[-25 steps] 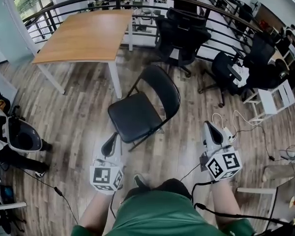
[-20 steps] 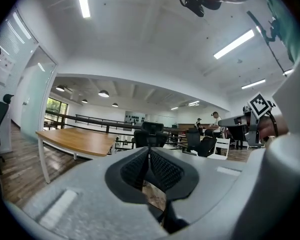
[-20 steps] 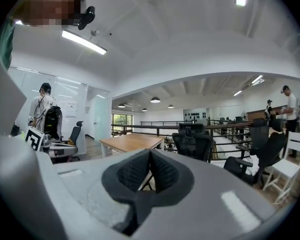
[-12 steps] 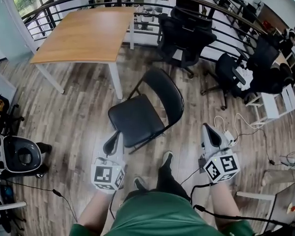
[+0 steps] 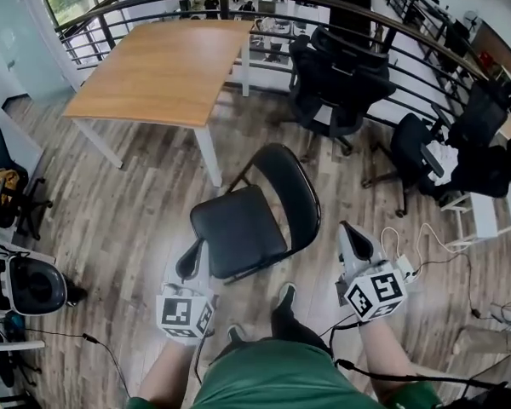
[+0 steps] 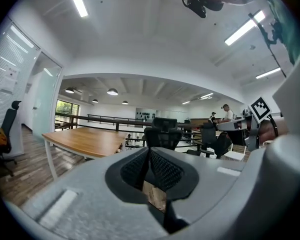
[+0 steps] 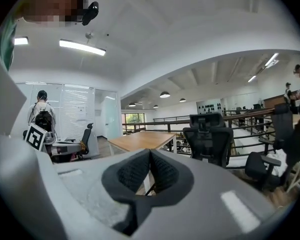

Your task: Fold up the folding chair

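The person has walked up to the folding chair: a second ago it stood clear ahead of both grippers, and now its seat reaches down between them, with one foot stepped forward on the wooden floor just near of it. The left gripper has come in until its tip lies just beside the seat's near left corner in the head view, and the right gripper sits near the right side of the backrest, still apart from it. Nothing about the chair itself has changed. It stands open on the floor, seat level and backrest up on the far right, with the wooden tabletop beyond it to the far left and the black office chairs by the railing behind. Each gripper's fingers remain pressed together with nothing between them. Both gripper views look level across the room rather than at the chair, so contact with it cannot be confirmed. So far this is only the approach, and folding has not begun. The fingers would likely need to spread before they can take the seat edge or the backrest frame.
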Demonstrator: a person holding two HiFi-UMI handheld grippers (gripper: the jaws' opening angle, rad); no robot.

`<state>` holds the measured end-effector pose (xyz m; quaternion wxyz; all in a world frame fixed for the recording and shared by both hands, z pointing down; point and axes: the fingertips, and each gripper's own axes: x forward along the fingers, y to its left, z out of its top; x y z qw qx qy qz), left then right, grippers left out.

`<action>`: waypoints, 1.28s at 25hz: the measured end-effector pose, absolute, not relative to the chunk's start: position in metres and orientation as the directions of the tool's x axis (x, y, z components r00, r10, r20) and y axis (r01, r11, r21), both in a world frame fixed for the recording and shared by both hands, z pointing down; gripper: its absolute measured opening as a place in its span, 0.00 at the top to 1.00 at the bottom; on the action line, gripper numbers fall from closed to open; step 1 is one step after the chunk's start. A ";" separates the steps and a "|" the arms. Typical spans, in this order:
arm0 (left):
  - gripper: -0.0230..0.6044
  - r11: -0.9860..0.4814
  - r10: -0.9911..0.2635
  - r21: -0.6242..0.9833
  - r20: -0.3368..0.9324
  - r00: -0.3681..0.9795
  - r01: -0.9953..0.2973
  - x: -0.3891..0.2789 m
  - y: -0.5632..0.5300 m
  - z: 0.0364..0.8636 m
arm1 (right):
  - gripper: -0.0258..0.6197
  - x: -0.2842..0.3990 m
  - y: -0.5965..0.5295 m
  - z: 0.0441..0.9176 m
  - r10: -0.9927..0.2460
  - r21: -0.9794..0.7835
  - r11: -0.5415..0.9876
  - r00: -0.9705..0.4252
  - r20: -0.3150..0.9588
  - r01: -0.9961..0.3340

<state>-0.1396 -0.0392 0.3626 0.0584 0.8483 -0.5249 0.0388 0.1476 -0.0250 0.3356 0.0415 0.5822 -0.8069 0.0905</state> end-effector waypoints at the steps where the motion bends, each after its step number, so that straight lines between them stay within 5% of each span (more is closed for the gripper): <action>1: 0.94 -0.437 -0.888 0.060 0.130 0.441 -0.898 -0.133 -0.046 0.363 | 0.96 0.153 -0.034 0.337 -0.929 -0.099 0.313 -0.327 0.175 -0.944; 15: 0.94 -0.338 -0.920 0.059 0.189 0.343 -0.939 -0.076 -0.095 0.378 | 0.96 0.212 -0.111 0.363 -0.875 -0.149 0.407 -0.432 0.221 -0.901; 32: 0.94 -0.174 -0.887 0.083 0.420 0.193 -0.981 -0.179 -0.125 0.531 | 0.96 0.182 -0.178 0.462 -0.792 -0.149 0.423 -0.445 0.417 -0.894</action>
